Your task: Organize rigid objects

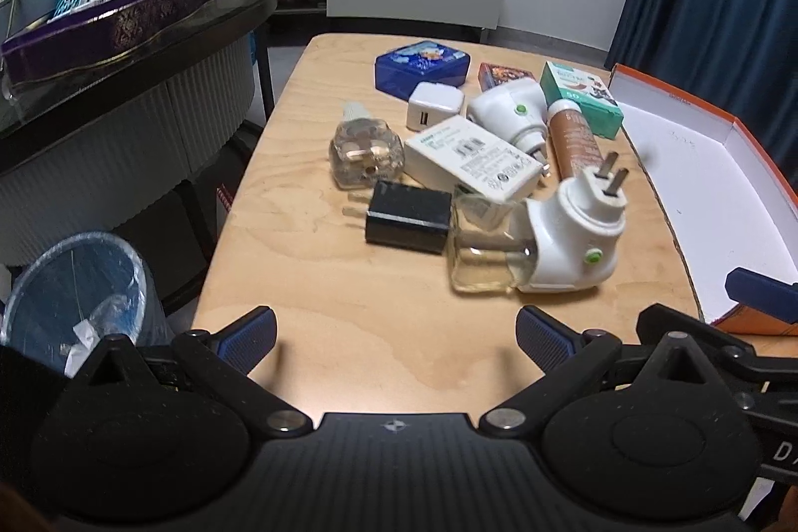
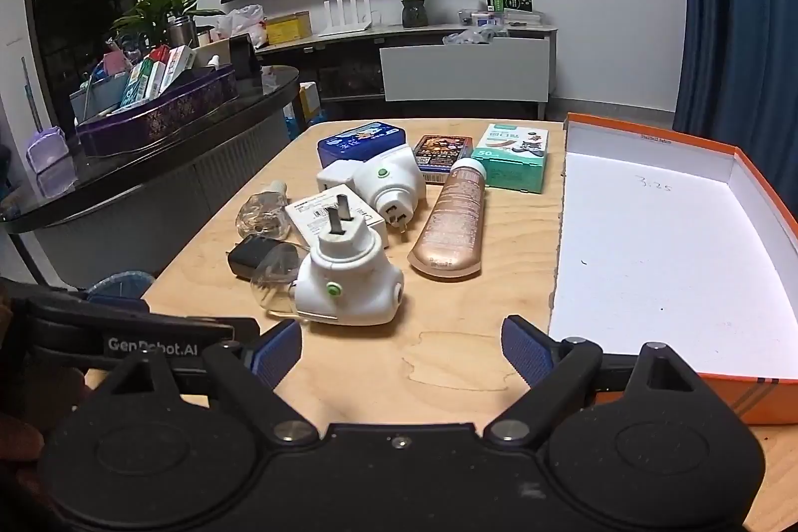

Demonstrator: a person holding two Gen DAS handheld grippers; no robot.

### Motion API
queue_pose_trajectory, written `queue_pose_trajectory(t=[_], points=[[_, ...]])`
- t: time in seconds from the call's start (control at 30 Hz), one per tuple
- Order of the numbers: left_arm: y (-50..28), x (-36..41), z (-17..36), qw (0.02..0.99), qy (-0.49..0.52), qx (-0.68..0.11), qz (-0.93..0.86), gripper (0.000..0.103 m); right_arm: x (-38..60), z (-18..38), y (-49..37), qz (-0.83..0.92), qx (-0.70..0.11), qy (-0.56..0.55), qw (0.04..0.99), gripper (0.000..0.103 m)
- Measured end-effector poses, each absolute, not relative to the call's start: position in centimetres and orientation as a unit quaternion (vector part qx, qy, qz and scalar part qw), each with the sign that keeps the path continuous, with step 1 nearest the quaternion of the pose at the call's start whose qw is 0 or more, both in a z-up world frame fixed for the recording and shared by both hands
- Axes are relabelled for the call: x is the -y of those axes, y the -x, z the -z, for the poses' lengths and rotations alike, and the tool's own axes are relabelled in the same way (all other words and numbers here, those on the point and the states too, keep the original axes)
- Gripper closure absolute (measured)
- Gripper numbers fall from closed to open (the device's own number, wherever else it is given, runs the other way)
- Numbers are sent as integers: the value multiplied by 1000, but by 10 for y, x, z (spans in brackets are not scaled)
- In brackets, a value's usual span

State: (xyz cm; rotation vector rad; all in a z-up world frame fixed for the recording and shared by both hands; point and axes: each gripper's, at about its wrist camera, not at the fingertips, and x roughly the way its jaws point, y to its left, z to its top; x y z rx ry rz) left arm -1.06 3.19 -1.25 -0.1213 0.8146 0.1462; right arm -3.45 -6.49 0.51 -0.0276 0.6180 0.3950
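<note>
both claws point(image 1: 396, 340) point(image 2: 401, 350) agape over cluttered table point(image 1: 309, 272)

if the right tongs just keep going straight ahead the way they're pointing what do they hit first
Probably the near white plug-in vaporizer with its clear bottle, lying just ahead and slightly left of the open right tongs. Depth is hard to judge.

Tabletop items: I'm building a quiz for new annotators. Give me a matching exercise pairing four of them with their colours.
Things:
1. USB charger
2. Squeeze tube
3. Tin
4. Open box's outside walls

Colours:
A. orange
B. blue
C. black
D. copper-brown

Pairs: 1-C, 2-D, 3-B, 4-A
</note>
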Motion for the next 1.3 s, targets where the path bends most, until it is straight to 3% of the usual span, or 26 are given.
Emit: queue_pose_trajectory(t=[1.3], points=[[13, -58, 22, 922, 97, -373, -45, 0, 44, 5, 26, -187, -328, 34, 925, 1]])
